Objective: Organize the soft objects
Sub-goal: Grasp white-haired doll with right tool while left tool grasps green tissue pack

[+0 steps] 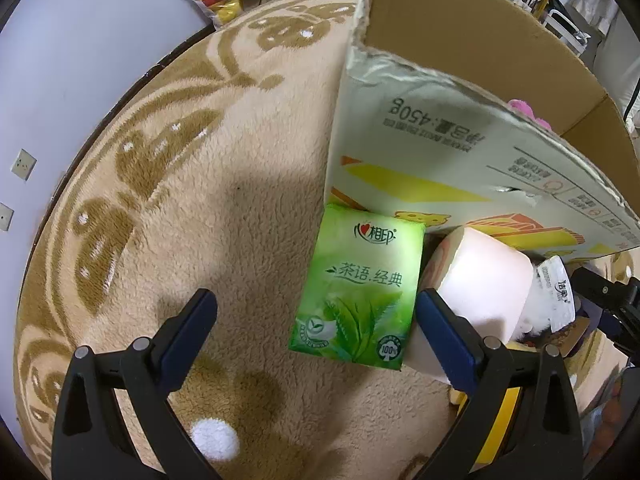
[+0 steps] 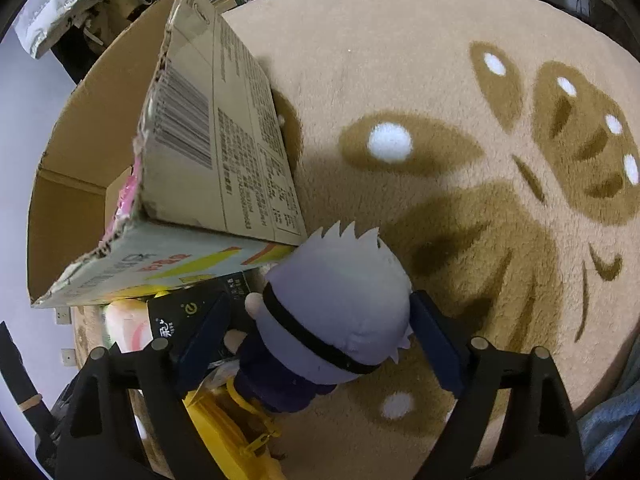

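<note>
A green tissue pack [image 1: 356, 292] lies flat on the beige carpet, against the cardboard box [image 1: 460, 168]. My left gripper [image 1: 316, 308] hangs open over it, the pack sitting close to the right finger [image 1: 440, 320] and far from the left one. A pink roll [image 1: 480, 280] lies just right of that finger. In the right wrist view a plush doll [image 2: 340, 304] with pale spiky hair and a black blindfold sits between the wide jaws of my right gripper [image 2: 320, 312]. The right finger [image 2: 432, 332] is at the doll's head; the left finger [image 2: 208, 332] stands apart from it.
The open cardboard box [image 2: 224, 160] holds something pink [image 2: 128, 192]. A black pack [image 2: 184, 312], a yellow object [image 2: 224, 420] and the pink roll [image 2: 124, 320] crowd the doll's left side. Patterned round carpet [image 2: 440, 80] spreads right. Wall sockets [image 1: 22, 164] are far left.
</note>
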`<state>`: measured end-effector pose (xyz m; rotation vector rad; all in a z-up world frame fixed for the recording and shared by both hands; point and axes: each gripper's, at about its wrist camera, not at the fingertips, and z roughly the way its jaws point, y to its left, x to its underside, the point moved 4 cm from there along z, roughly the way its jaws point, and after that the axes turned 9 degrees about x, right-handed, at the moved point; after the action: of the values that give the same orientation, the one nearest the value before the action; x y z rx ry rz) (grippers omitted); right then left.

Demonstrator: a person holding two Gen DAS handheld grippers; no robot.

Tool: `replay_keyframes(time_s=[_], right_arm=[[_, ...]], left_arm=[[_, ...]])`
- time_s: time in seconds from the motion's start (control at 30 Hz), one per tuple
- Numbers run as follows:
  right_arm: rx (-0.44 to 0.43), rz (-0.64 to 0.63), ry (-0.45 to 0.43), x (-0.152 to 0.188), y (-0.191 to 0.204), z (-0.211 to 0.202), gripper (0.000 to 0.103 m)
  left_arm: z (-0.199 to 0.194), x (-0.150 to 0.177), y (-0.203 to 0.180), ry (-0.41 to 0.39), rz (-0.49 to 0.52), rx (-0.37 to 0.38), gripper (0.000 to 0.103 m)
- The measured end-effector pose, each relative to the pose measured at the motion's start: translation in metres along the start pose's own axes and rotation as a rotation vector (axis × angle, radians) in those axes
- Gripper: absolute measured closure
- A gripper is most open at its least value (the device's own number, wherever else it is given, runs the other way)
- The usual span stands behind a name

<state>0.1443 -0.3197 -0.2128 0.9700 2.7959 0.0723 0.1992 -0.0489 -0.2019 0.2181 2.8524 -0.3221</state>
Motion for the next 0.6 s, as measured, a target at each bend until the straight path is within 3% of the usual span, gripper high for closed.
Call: replay_keyframes(time_s=[0.6], right_arm=[[0.017, 0.001, 0.011, -0.002, 0.002, 0.016, 0.012]], left_arm=[[0.0, 0.004, -0.004, -0.001, 0.019, -0.02, 0.004]])
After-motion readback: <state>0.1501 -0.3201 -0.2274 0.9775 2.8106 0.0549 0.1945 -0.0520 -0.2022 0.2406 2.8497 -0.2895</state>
